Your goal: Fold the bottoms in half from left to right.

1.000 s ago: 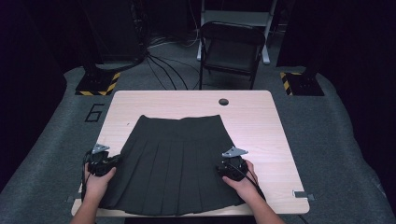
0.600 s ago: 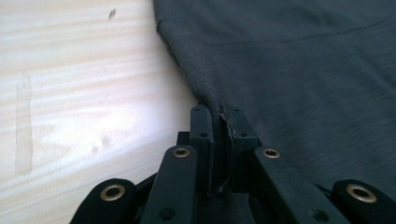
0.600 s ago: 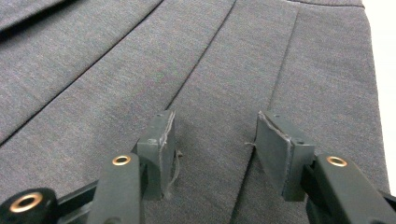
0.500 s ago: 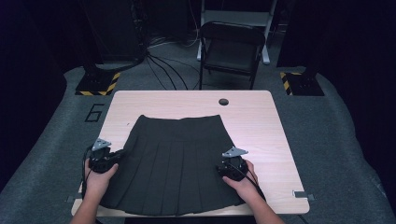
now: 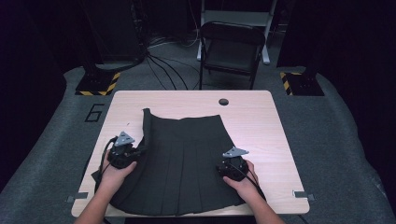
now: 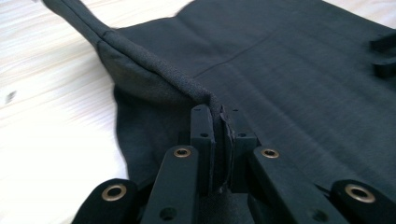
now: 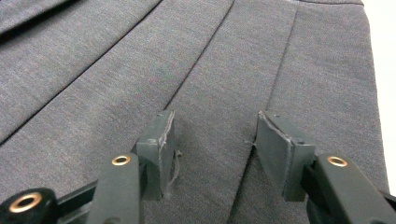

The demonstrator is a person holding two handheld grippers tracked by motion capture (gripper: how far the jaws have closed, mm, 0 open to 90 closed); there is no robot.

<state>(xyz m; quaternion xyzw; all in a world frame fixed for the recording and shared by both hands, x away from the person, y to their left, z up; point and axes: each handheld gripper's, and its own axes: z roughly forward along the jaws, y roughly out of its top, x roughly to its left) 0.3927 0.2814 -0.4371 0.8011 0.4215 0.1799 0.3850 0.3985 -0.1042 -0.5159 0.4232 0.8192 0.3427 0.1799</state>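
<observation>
A dark pleated skirt point(image 5: 184, 161) lies flat on the wooden table point(image 5: 261, 126), in the lower middle of the high view. The left gripper point(image 5: 135, 150) pinches the skirt's left edge tight and lifts it into a fold. The right gripper point(image 5: 229, 164) rests on the skirt's right side with its jaws apart, holding nothing.

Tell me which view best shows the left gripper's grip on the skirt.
The left gripper view: the left gripper pinches the skirt edge. The high view shows that edge lifted; the right gripper view shows pleats.
</observation>
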